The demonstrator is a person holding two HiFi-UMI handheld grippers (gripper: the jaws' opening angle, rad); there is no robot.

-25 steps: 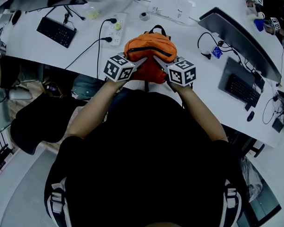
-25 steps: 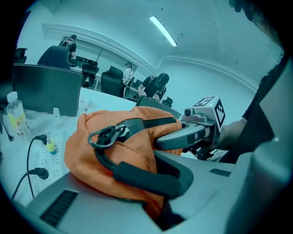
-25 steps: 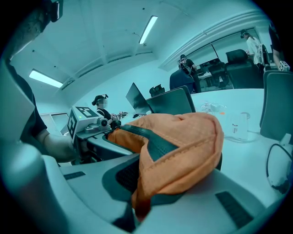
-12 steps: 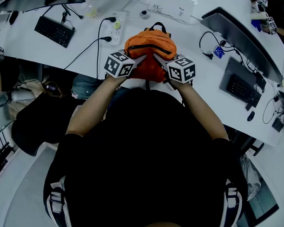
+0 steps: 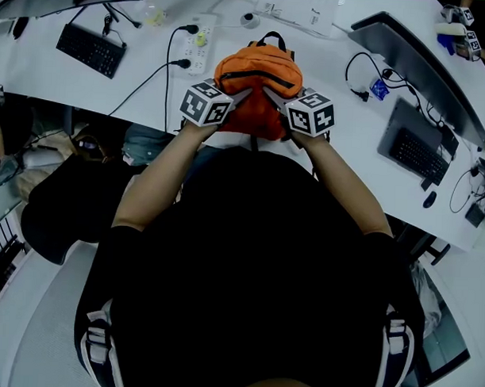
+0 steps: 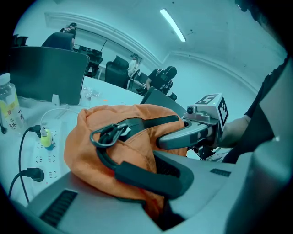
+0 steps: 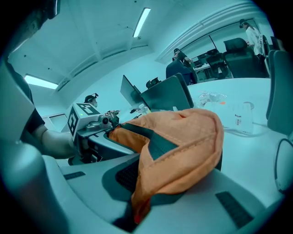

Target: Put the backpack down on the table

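Straight ahead at 12 o'clock, the left gripper (image 5: 244, 95) and right gripper (image 5: 270, 94) each have their fingers clamped on orange fabric of the backpack (image 5: 259, 70), at its 8 and 4 o'clock. The backpack is over the table's (image 5: 339, 144) near edge. A power strip (image 5: 198, 46) lies at its 10 o'clock.

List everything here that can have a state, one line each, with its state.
Orange backpack: pinched from both sides, upright over the near edge of the table; whether its base rests on the table cannot be told.
Left gripper: shut on the backpack's fabric.
Right gripper: shut on the backpack's fabric.
Power strip: two black plugs in it.
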